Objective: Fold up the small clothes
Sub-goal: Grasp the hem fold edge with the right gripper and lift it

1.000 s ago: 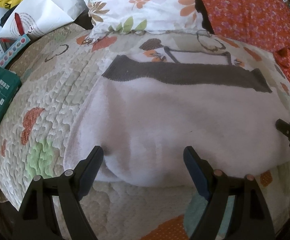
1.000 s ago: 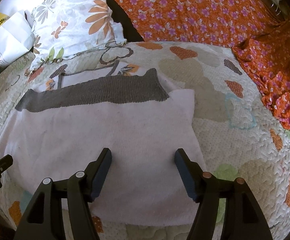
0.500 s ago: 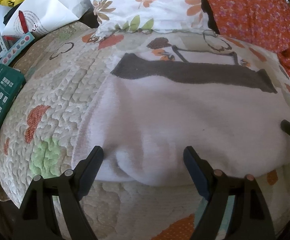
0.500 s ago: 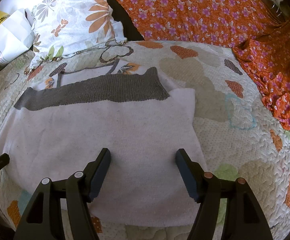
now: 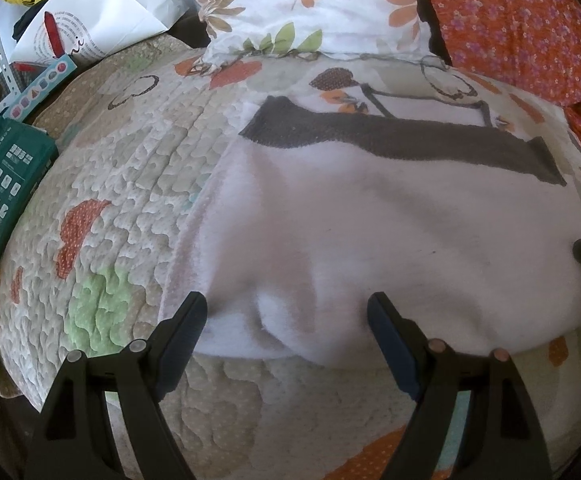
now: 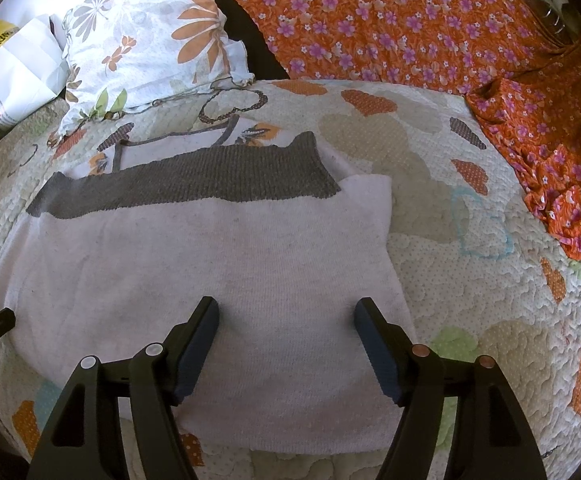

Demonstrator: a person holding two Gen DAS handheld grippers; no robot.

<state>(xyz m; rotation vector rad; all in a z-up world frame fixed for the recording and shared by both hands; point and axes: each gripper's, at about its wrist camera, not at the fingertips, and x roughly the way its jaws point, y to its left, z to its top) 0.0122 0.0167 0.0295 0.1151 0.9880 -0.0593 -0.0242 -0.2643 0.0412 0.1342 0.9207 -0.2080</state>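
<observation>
Two grippers hover over a soft, pale knit garment [image 6: 210,256] with a ribbed grey band, lying flat mid-quilt [image 6: 470,280]; left gripper [image 5: 286,312] gapes wide, empty. Right gripper [image 6: 286,320] is opening, gripping nothing.

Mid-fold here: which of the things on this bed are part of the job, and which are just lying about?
Part of the job:
- pale garment with grey band, spread flat on the quilt
- left gripper, open
- right gripper, jaws opening, nothing gripped

Lying about:
- floral pillow
- orange flowered cloth
- white paper bag
- green box
</observation>
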